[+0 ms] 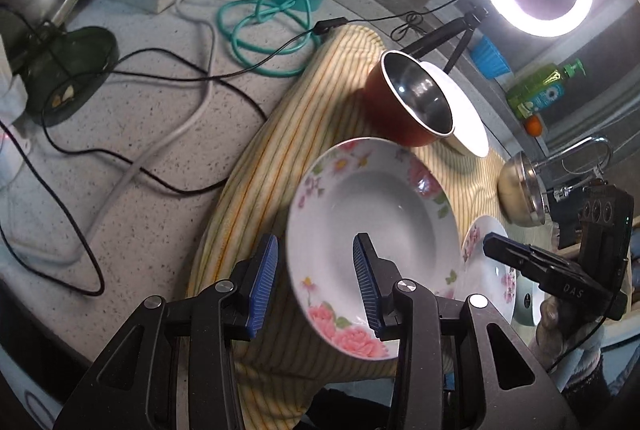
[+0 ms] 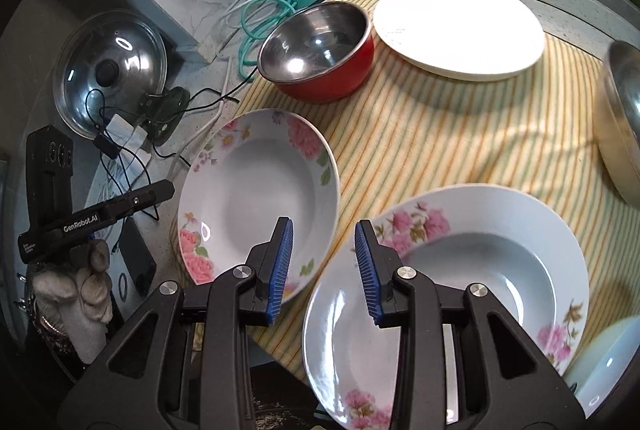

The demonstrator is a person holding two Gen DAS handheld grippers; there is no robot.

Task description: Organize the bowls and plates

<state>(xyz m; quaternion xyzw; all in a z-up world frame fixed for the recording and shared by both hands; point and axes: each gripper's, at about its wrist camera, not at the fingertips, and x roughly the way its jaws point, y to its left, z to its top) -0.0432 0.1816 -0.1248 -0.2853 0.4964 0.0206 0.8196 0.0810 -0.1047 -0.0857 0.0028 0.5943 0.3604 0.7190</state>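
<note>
— So, where are our fingers now?

— Our left gripper hovers with its blue pads parted and nothing between them; the rim of one flowered plate lies just beneath, one pad either side of it.

— And the other?

— Our right gripper is likewise released, grasping nothing. Its gap sits over the striped cloth, between that same plate on its left and a second flowered plate on its right.

— Beyond the fingertips?

— We see the red bowl and, beside it, a plain white plate, both on the cloth.
</note>
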